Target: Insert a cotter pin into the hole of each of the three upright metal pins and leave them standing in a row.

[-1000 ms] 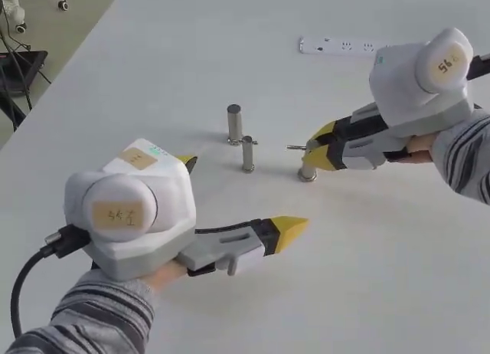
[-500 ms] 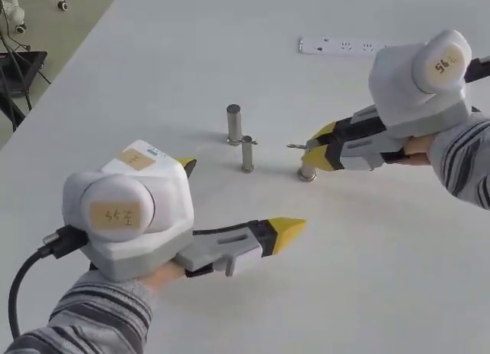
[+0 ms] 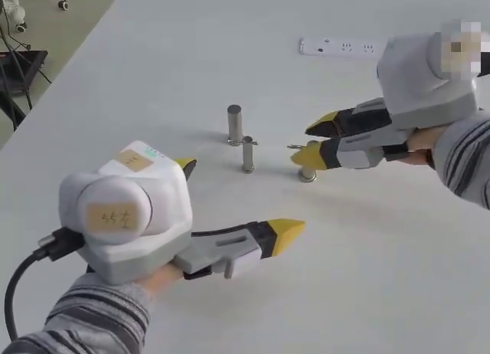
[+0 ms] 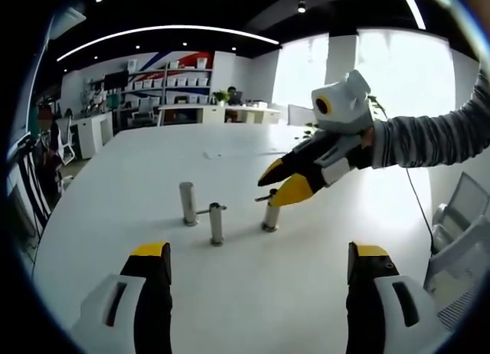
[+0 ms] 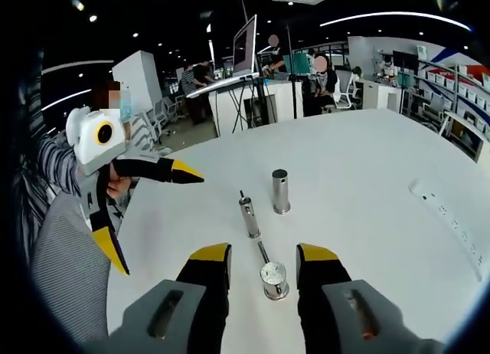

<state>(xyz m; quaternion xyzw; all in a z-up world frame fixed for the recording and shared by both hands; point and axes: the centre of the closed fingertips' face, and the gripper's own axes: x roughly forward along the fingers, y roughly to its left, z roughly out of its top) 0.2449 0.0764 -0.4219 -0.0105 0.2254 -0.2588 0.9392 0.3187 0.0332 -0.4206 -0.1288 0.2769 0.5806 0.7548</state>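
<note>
Three upright metal pins stood in a loose row on the white workbench (image 3: pixel 153 78): the right-hand pin (image 3: pixel 308 168) had a cotter pin (image 3: pixel 295 147) through its head, the middle pin (image 3: pixel 247 155) likewise carried one, and the far pin (image 3: pixel 234 124) looked bare. The right gripper (image 3: pixel 304 145) held its jaws apart either side of the right-hand pin's head, gripping nothing; the left gripper (image 3: pixel 243 197), near side, was spread wide and empty. Step judged: right-hand insertion finishing; the next move called for a cotter pin lined up level with the far pin's hole.
</note>
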